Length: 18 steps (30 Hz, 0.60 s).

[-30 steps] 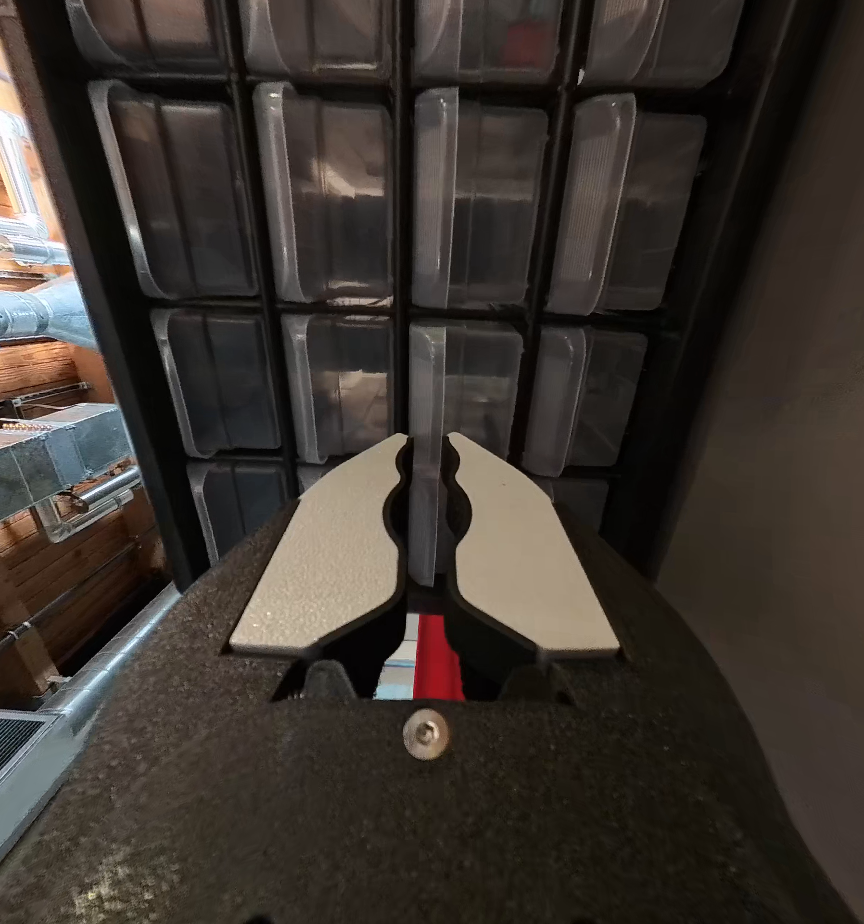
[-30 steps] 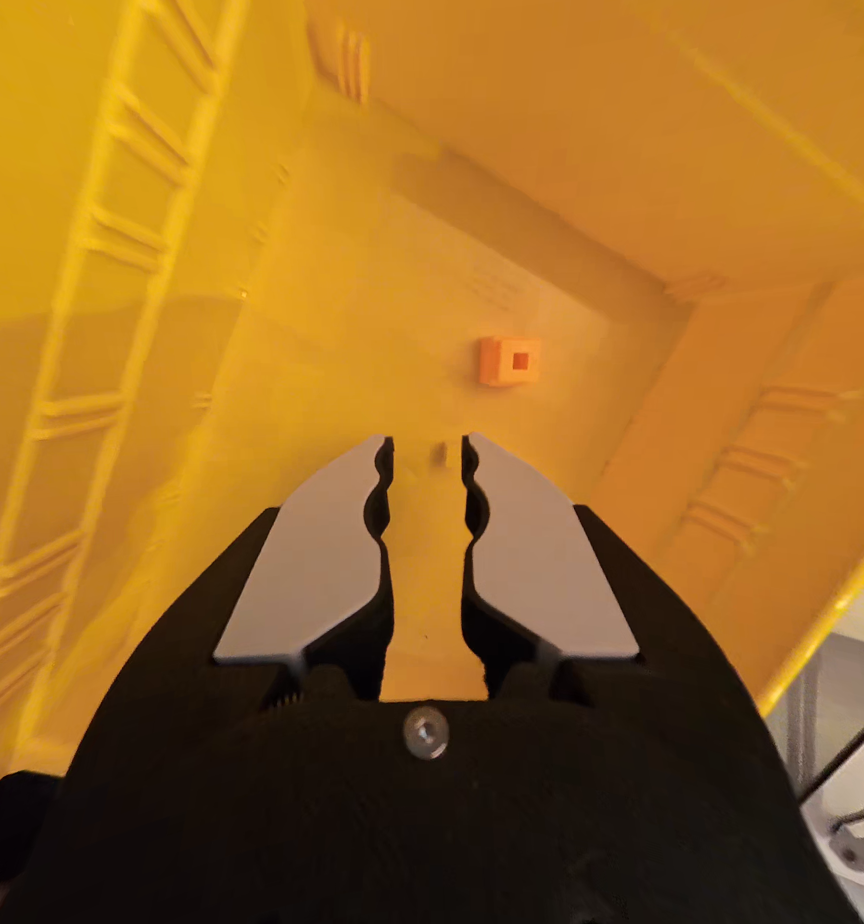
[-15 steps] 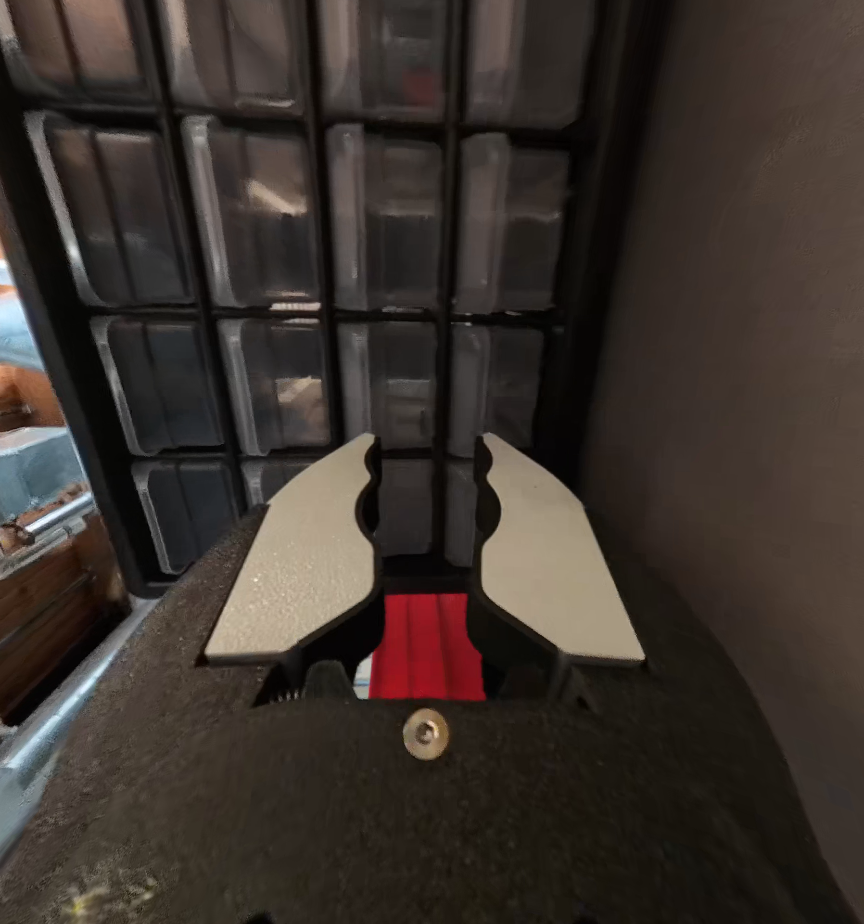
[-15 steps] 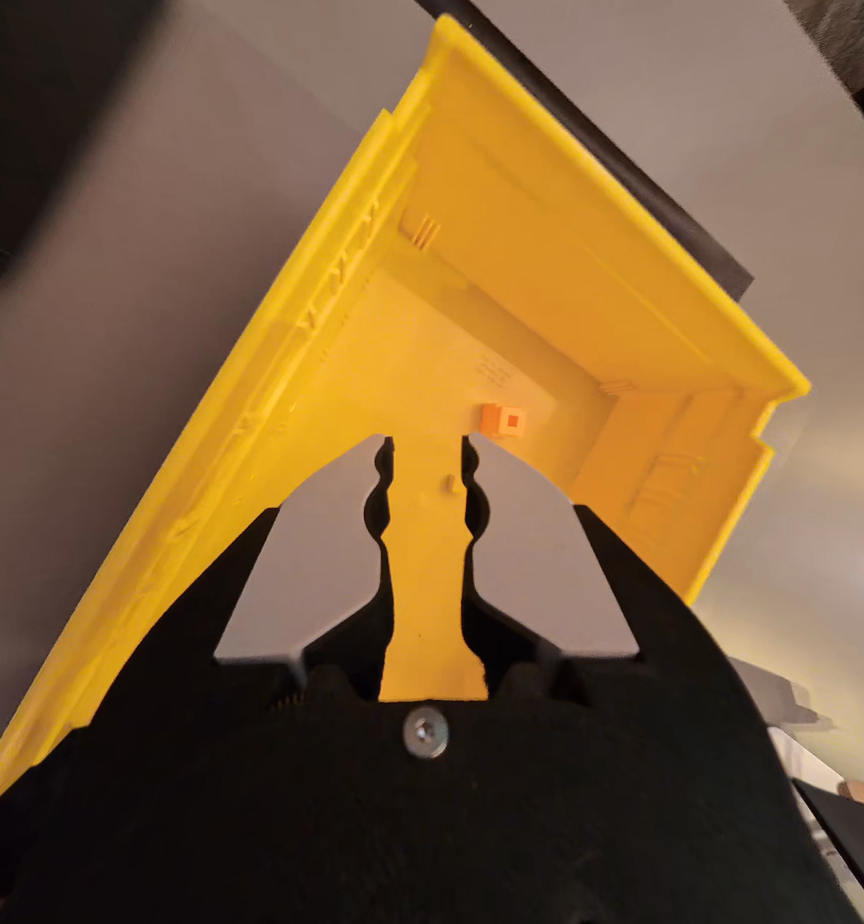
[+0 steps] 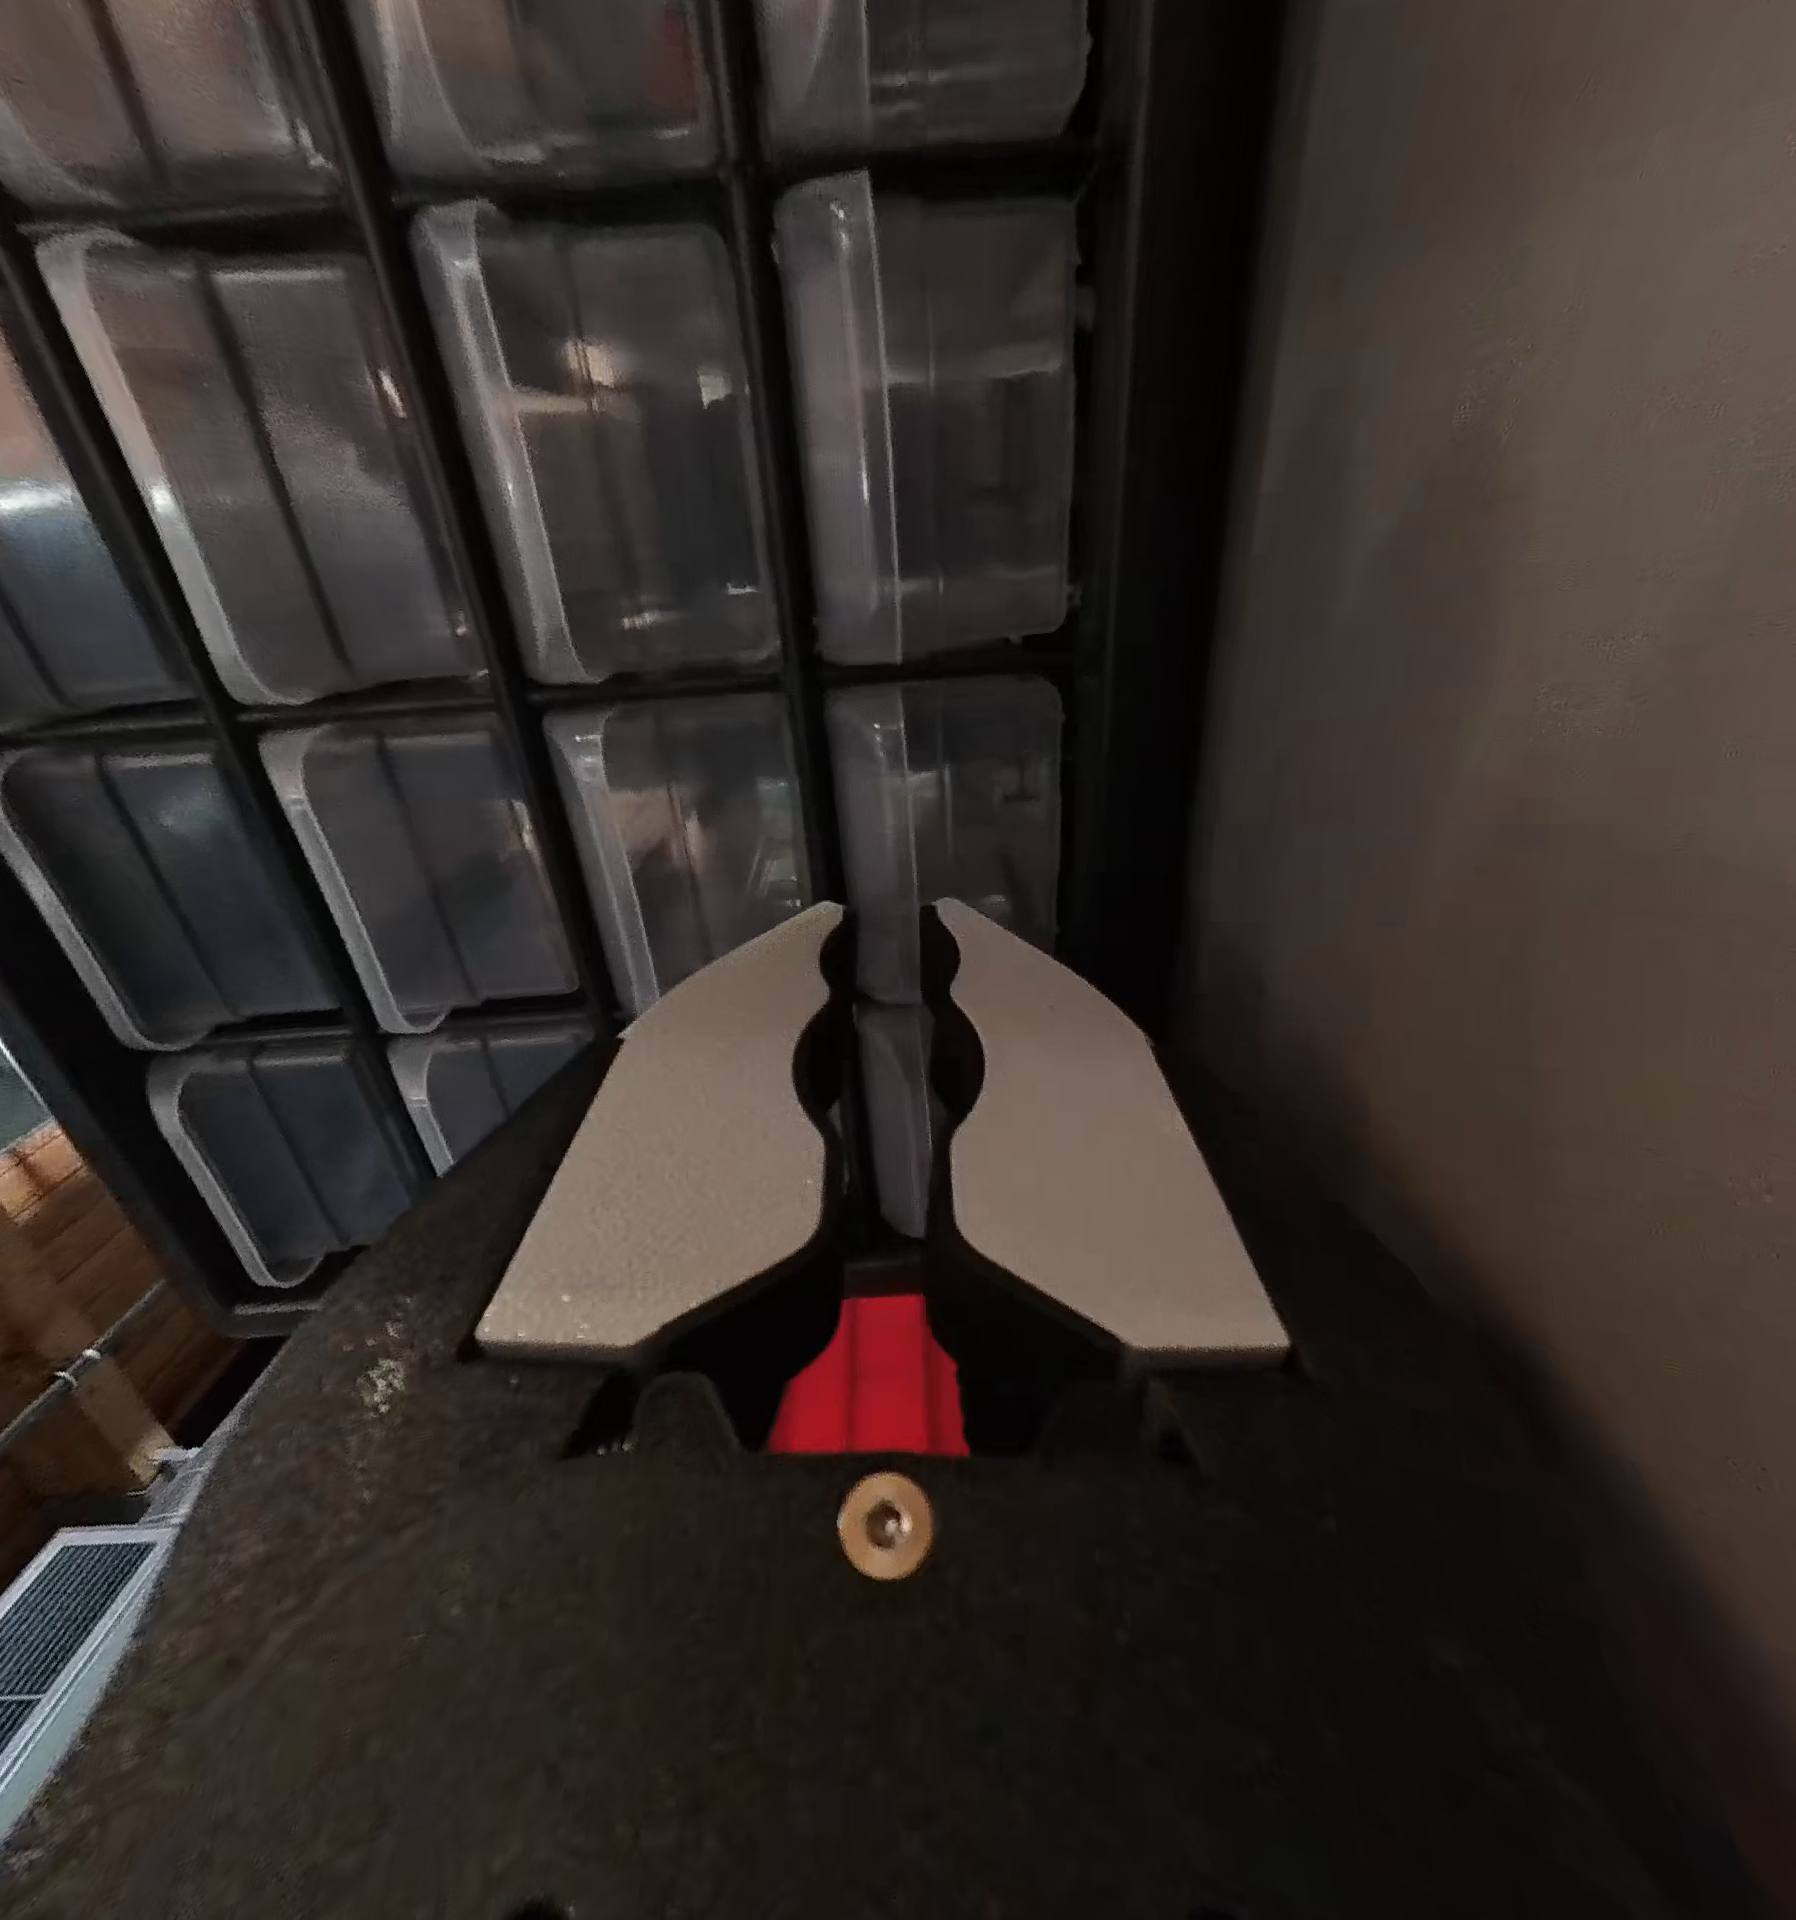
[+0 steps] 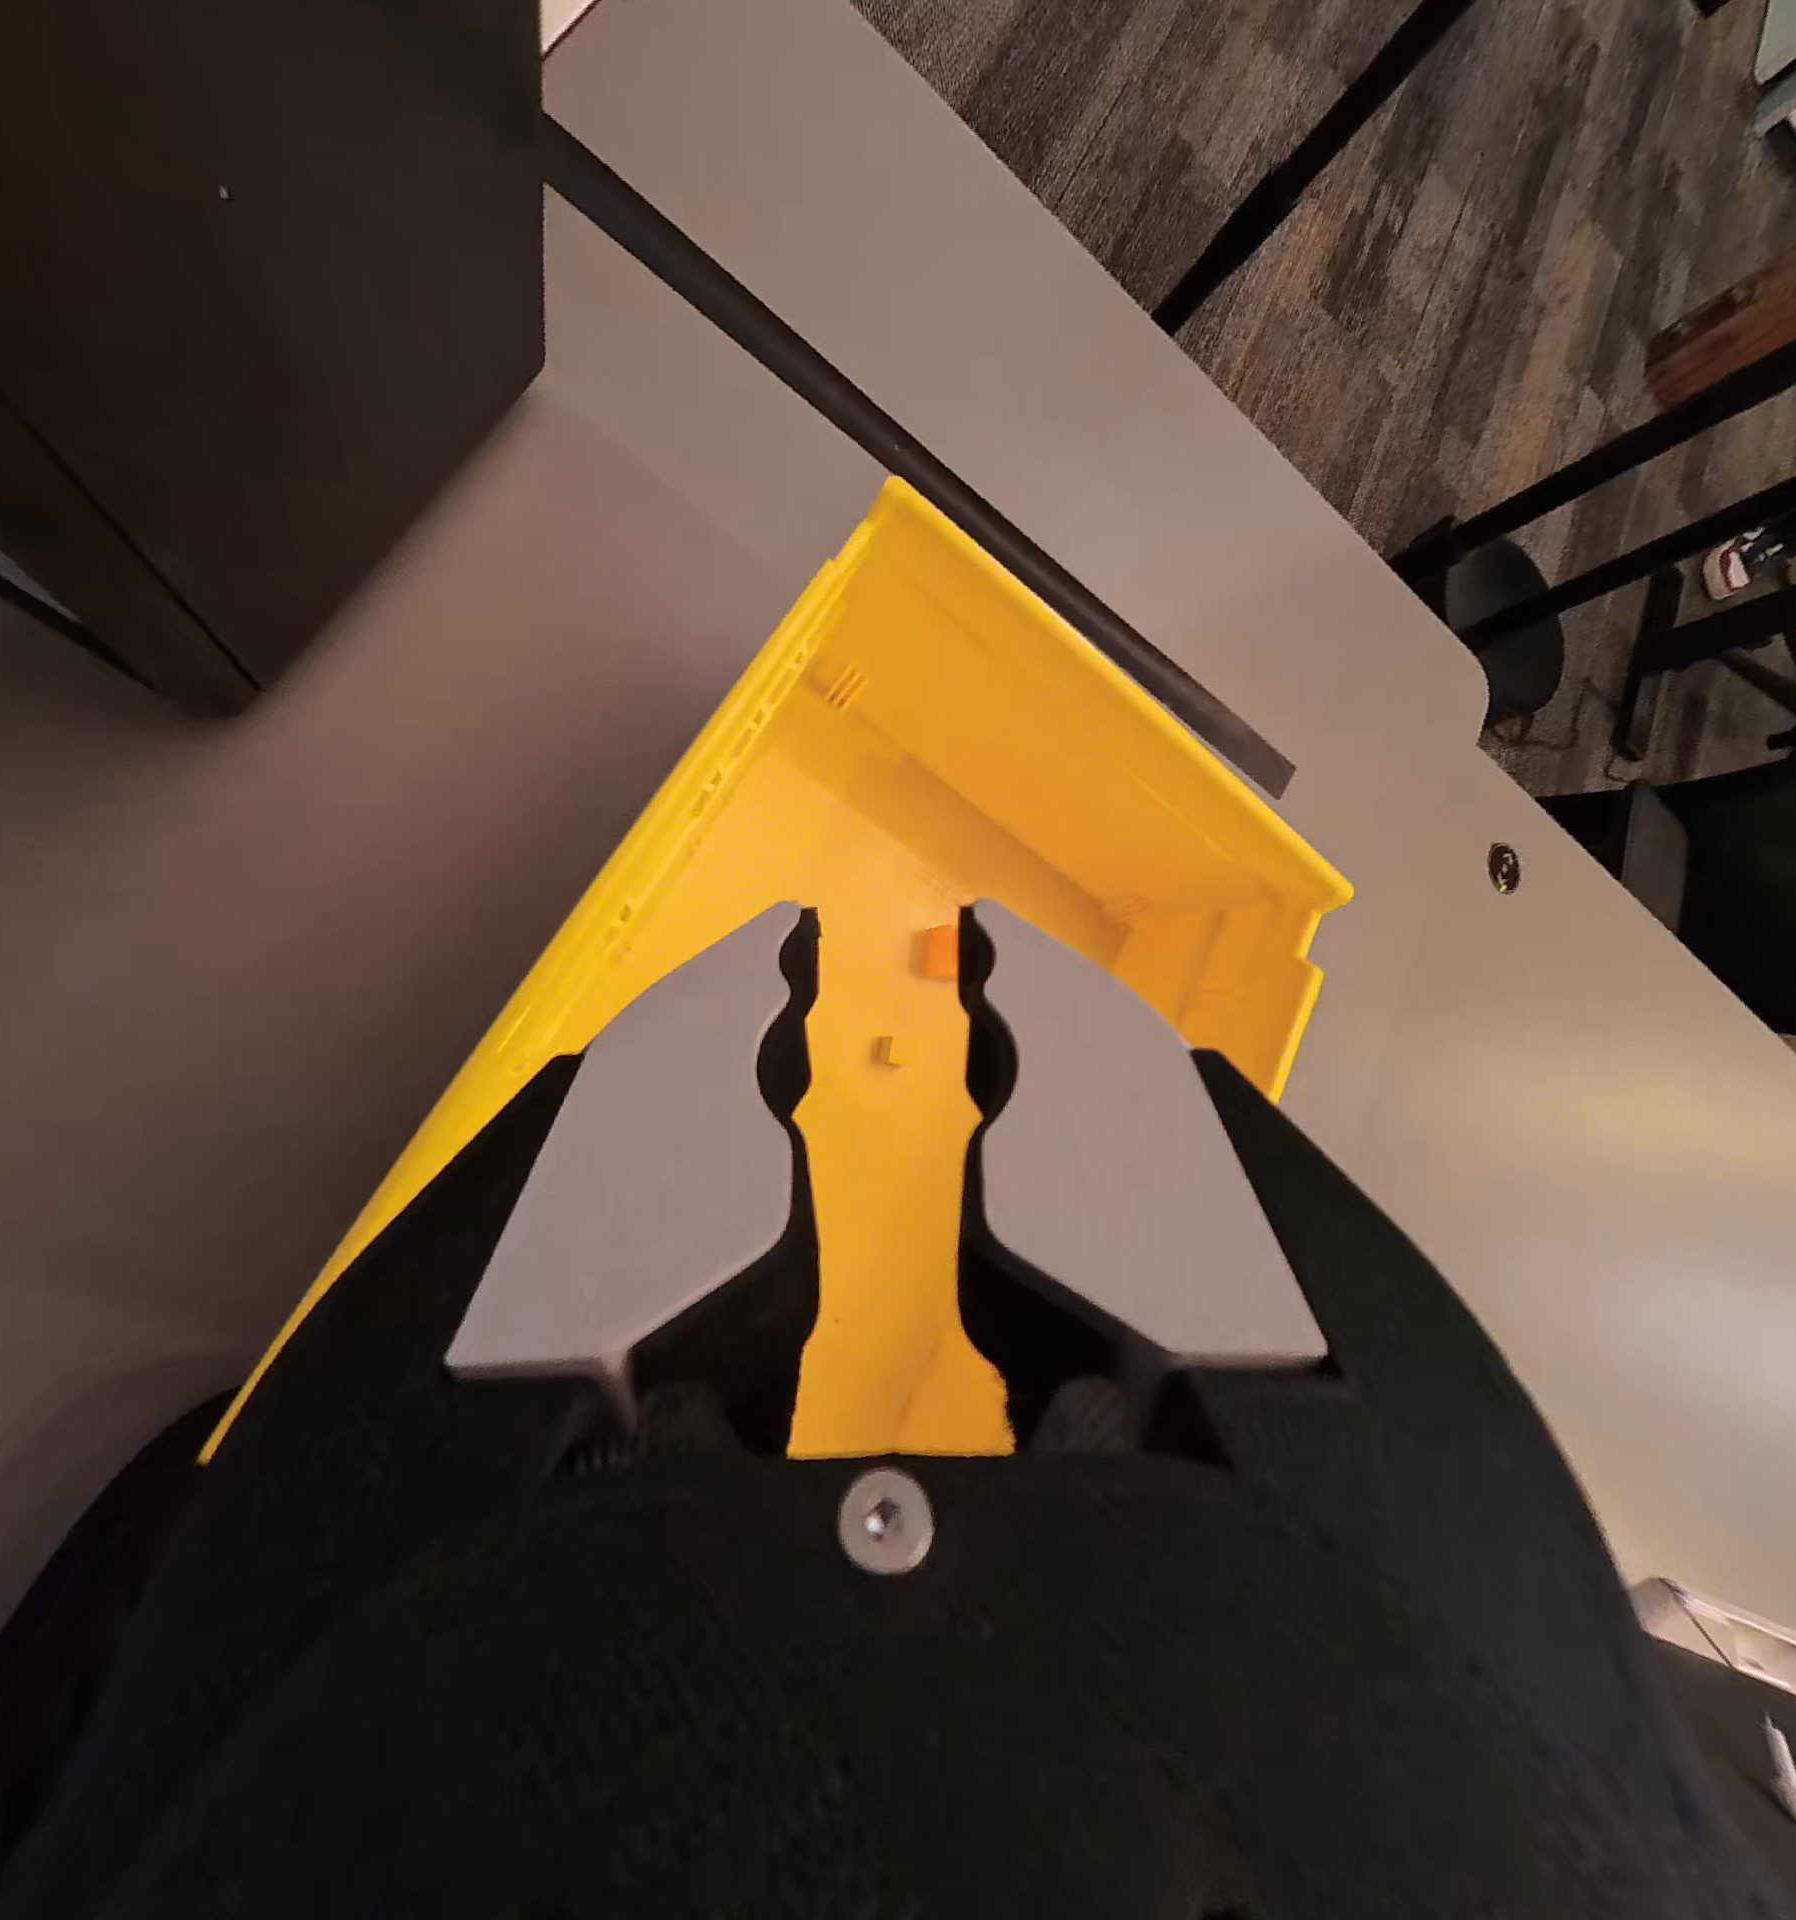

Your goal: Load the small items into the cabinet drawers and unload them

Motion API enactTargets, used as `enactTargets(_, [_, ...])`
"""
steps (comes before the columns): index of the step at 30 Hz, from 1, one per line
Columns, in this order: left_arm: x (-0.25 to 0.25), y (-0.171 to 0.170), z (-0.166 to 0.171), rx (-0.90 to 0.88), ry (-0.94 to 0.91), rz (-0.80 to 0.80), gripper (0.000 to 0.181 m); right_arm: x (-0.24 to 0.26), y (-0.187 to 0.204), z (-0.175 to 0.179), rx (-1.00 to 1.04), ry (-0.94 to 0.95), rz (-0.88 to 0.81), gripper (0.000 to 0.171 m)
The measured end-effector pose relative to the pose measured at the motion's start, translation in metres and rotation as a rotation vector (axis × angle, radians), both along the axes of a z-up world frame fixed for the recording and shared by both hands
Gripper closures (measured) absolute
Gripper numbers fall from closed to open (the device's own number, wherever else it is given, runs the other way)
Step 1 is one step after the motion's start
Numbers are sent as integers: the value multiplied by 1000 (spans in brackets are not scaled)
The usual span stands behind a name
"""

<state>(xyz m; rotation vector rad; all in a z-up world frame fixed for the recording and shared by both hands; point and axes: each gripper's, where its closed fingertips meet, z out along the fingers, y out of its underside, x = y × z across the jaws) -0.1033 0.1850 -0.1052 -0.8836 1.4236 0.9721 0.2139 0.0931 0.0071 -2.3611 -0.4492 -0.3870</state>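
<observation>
In the left wrist view, the black cabinet (image 5: 1117, 520) with clear plastic drawers fills the frame. My left gripper (image 5: 889, 909) is closed on the upright handle (image 5: 889, 977) of a clear drawer in the rightmost column. In the right wrist view, my right gripper (image 6: 886, 914) is open and empty above a yellow bin (image 6: 1029, 748) on the grey table (image 6: 250, 883). A small orange cube (image 6: 935, 953) lies on the bin floor just past my fingertips. A tiny yellow piece (image 6: 886, 1050) lies nearer, between the fingers.
A red object (image 5: 863, 1392) shows below the left gripper's base. A grey wall (image 5: 1548, 831) stands right of the cabinet. A dark box (image 6: 198, 312) stands on the table to the far left of the bin. The table edge and chair legs (image 6: 1600, 520) lie to the right. About 35 cm separates my left fingertips from my right. My left gripper is the nearer one to the black cabinet (image 5: 1117, 520): about 7 cm, against 30 cm. The small orange cube (image 6: 935, 953) sits 20 cm or so from the ends of my right fingers.
My left gripper let go of a third-column drawer handle, opened, shifted right and closed on a rightmost-column handle. My right gripper rose up out of the yellow bin, still open.
</observation>
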Motion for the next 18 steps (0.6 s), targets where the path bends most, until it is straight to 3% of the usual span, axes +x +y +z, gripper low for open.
enactTargets(4, [-1, -4, 0, -31, -9, 3, 170, -15, 3, 12, 30, -58, 30, 146])
enactTargets(8, [-6, -19, -1, -33, 25, 5, 170, -40, 11, 51, 189, -71, 4, 152])
enactTargets(13, [-16, -40, -3, -53, 42, -10, 170, -141, 16, 62, 236, 11, 303, 153])
enactTargets(18, [-23, -63, -4, -79, 44, -22, 170, -251, 14, 19, 86, 105, 636, 152])
